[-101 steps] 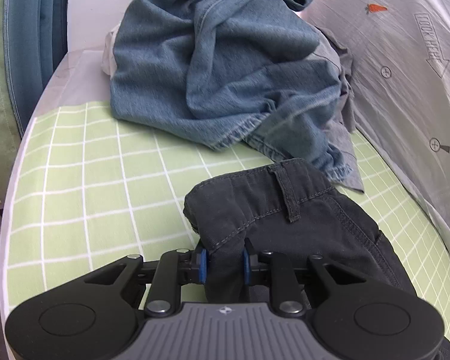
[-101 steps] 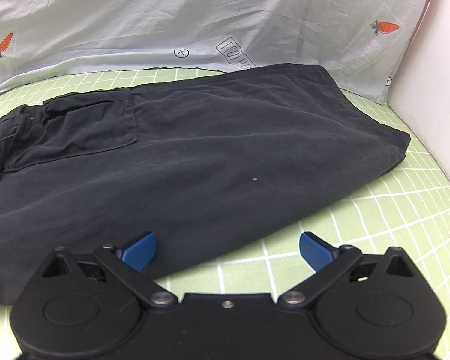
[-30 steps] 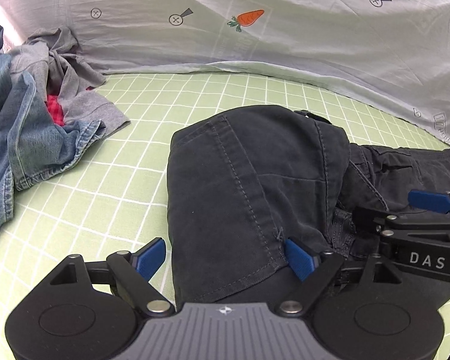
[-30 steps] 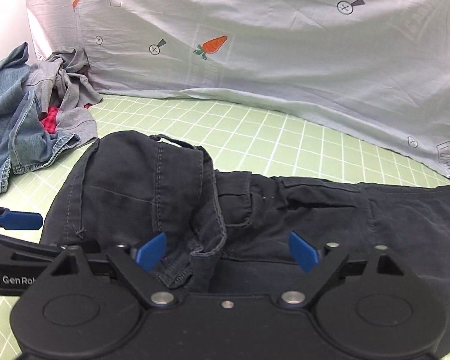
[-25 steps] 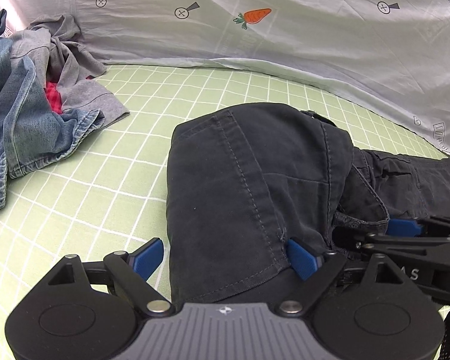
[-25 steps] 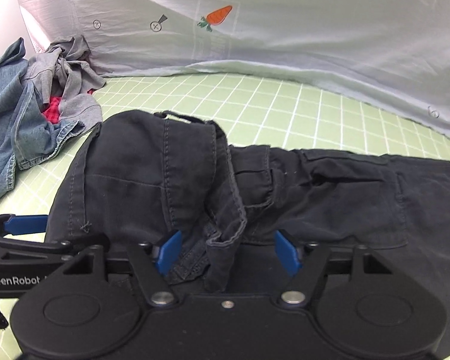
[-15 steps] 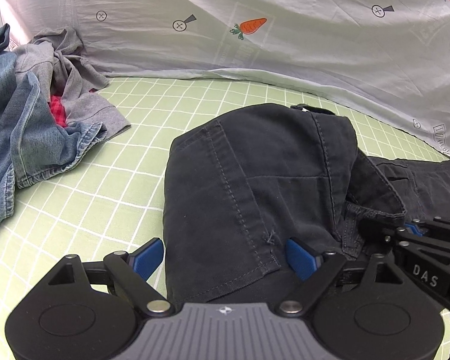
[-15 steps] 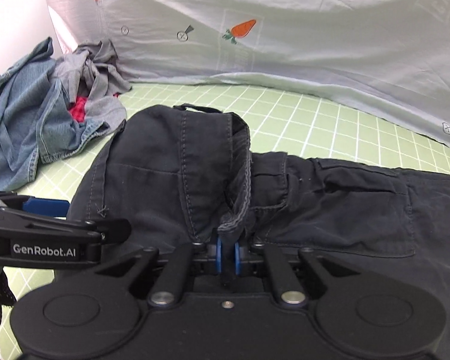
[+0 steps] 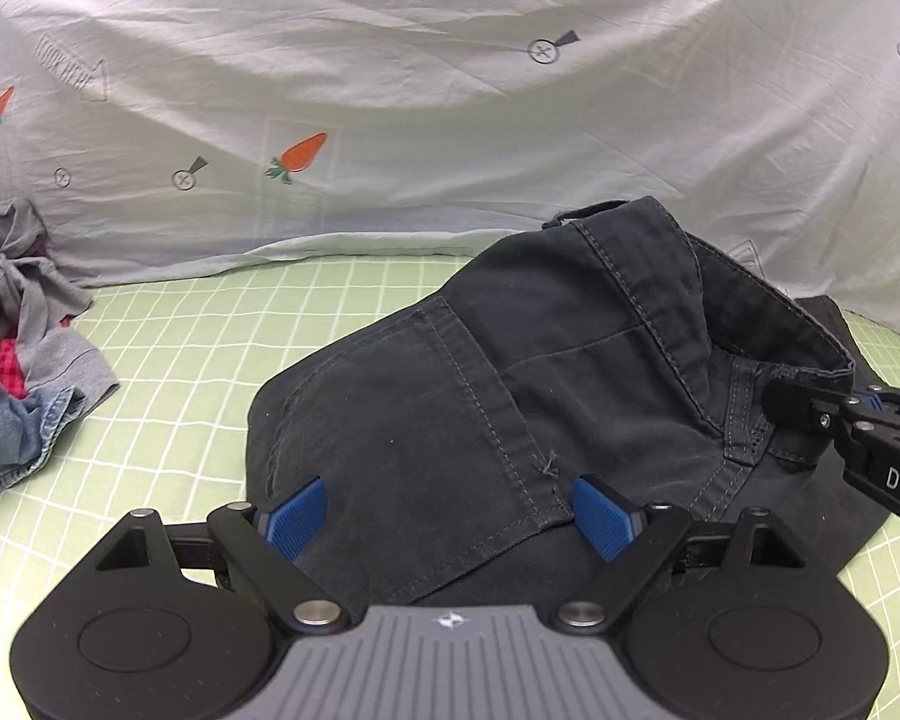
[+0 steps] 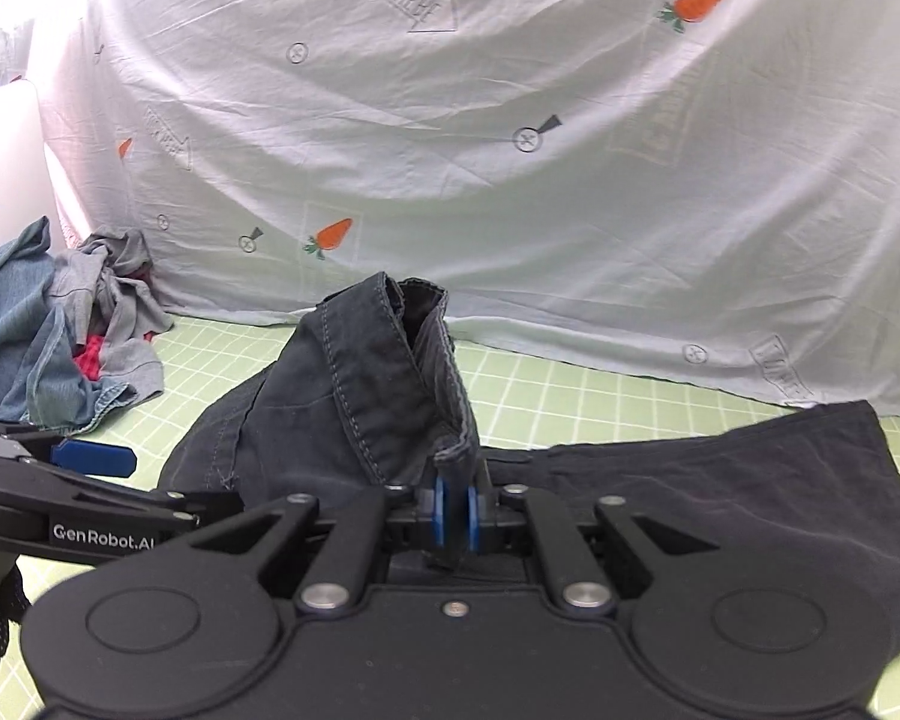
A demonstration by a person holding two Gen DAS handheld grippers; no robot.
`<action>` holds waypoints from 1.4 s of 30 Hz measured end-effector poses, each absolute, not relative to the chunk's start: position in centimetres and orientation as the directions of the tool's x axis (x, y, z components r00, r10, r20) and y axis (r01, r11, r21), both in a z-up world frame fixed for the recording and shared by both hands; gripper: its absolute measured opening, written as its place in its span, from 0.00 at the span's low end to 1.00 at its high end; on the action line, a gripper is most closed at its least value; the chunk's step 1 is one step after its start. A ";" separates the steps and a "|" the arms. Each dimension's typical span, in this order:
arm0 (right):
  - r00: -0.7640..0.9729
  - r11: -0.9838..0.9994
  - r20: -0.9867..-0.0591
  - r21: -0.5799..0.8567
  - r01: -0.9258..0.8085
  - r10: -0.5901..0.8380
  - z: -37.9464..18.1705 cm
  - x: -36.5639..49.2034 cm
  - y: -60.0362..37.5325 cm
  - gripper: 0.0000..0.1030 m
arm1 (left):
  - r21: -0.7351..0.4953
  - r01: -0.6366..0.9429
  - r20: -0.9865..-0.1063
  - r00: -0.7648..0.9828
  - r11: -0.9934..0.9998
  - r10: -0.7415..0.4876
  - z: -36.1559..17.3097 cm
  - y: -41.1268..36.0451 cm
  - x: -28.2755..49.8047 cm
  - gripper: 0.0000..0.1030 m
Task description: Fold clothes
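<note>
Dark grey trousers [image 9: 450,396] lie on the green checked sheet [image 9: 180,360], their legs stretching off to the right [image 10: 720,480]. My right gripper [image 10: 455,510] is shut on the waistband [image 10: 390,372] and holds it raised in a peak above the bed. In the left wrist view that same right gripper [image 9: 810,414] comes in from the right edge, pinching the band. My left gripper [image 9: 450,516] is open, its blue pads standing either side of the trouser seat without pressing on it. One of its fingers [image 10: 93,459] shows at the left of the right wrist view.
A heap of blue denim and grey garments [image 10: 60,348] with something red inside lies at the far left [image 9: 18,360]. A pale duvet with carrot prints [image 9: 450,90] rises like a wall behind the trousers. A white surface [image 10: 0,180] stands at the far left.
My right gripper went from open to shut on the waistband and lifted it. Both hands rose and moved, so the clothes heap slid left in view. The left gripper stayed open.
</note>
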State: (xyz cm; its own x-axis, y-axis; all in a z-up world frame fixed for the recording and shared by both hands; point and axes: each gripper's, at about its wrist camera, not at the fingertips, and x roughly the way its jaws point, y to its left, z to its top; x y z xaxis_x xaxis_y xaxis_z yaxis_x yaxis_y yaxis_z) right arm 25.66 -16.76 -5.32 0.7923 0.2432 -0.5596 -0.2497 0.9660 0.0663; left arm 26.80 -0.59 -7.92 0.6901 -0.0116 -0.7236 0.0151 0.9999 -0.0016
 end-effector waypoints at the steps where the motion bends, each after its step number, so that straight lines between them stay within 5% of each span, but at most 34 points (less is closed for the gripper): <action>1: 0.785 0.970 -0.574 0.077 -0.231 0.233 -5.7 25.7 -17.7 0.07 | 0.007 0.028 -0.729 0.684 1.000 -0.014 -8.4 -1.5 27.0 0.87; 7: 0.641 0.977 -0.738 0.139 -0.160 0.210 -12.4 27.7 -21.0 0.09 | 0.078 0.068 -0.811 0.585 0.995 0.024 -13.8 -5.4 28.5 0.88; 14: 0.591 0.978 -0.782 0.113 -0.175 0.196 -15.6 28.6 -21.2 0.18 | 0.138 0.058 -0.824 0.561 0.989 0.082 -15.4 -6.5 28.8 0.96; 18: 0.604 0.981 -0.777 0.085 -0.177 0.176 -15.5 28.4 -21.8 0.39 | 0.156 0.050 -0.834 0.541 0.987 0.105 -15.5 -6.6 29.4 1.00; 21: 0.632 0.990 -0.763 0.088 -0.114 0.140 -15.1 27.9 -23.5 0.72 | 0.153 0.056 -0.843 0.529 0.987 0.100 -15.5 -6.6 29.5 1.00; 24: 0.663 0.995 -0.745 0.098 -0.003 0.076 -14.8 27.1 -26.2 0.84 | 0.151 0.063 -0.848 0.522 0.987 0.096 -15.5 -6.5 29.6 1.00; 34: 0.631 0.897 -0.748 0.113 0.428 -0.206 -16.9 25.1 -38.6 0.86 | 0.161 0.075 -0.859 0.501 0.984 0.103 -15.4 -6.7 30.3 1.00; 42: 0.632 0.838 -0.730 0.152 0.524 -0.263 -18.6 27.5 -45.3 0.86 | 0.174 0.071 -0.870 0.478 0.982 0.119 -15.3 -6.9 30.7 1.00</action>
